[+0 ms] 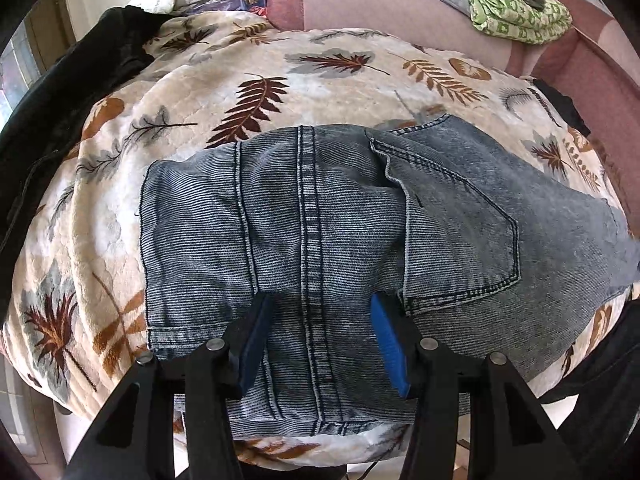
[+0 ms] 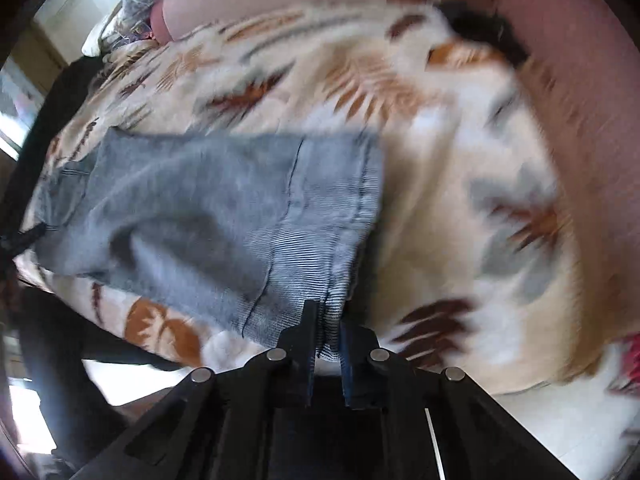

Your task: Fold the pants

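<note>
a: where are the pants [image 1: 320,216]?
b: in the middle of the frame, lying on the leaf-print blanket [image 1: 320,76].
a: and the left tool [image 1: 318,308]?
b: half open above the denim, holding nothing.
a: the right tool [image 2: 329,318]?
b: closed, pinching the pants edge at lower centre.

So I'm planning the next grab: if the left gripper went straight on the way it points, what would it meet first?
Probably the jeans, about at the stitched centre seam between its open fingers, though depth is unclear.
</note>
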### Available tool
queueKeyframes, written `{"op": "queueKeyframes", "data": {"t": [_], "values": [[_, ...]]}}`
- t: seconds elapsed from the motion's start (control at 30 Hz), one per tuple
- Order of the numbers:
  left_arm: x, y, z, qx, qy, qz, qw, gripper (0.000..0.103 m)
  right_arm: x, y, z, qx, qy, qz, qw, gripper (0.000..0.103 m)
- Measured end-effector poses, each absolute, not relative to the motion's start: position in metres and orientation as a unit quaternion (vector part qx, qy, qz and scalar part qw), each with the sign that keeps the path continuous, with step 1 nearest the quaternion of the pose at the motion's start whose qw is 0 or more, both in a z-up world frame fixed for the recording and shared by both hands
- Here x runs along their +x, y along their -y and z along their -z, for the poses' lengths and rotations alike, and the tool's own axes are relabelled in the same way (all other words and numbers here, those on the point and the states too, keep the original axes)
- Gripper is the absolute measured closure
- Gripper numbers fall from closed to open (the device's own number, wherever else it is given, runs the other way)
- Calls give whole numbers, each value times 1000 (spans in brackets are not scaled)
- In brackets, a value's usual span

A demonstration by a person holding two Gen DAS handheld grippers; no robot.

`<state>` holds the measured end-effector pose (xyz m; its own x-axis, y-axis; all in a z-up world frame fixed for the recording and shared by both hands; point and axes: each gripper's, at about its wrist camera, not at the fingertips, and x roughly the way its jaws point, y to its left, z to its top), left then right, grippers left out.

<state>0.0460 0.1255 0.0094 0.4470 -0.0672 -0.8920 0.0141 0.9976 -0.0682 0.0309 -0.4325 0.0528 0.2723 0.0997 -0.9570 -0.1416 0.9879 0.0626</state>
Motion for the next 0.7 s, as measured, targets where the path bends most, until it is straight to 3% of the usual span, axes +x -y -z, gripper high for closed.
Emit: {"op": "queueKeyframes", "data": {"t": [0.13,0.2,0.27,0.33,0.4,0.43,0.6,0.63,0.67,0.7], "values": [[52,-129,-7,-29,-526,33,849,49,28,451,-30,-52,-609,-36,791,92],[53,-130,-7,-29,-527,34,849,49,26,463,-8,-21,-639,-49,768,88],[52,-128,-10,-22,-529,31,848,49,24,477,-14,29,-620,-40,783,84],[48,-123,-21,-8,-523,20,852,49,25,489,-33,74,-587,-29,806,69],[42,-114,-40,11,-494,18,869,49,33,498,-54,121,-547,-31,828,41],[40,-111,-47,17,-482,17,876,49,42,498,-61,137,-536,-40,832,38],[44,-92,-53,49,-459,8,887,36,102,478,-31,155,-565,-49,809,40],[49,-91,-40,57,-474,3,878,36,113,472,-17,152,-583,-48,797,51],[54,-92,-23,62,-497,-6,865,36,124,463,-5,143,-599,-57,786,87],[55,-94,-12,56,-508,-11,860,34,125,456,-7,122,-596,-52,792,87]]}}
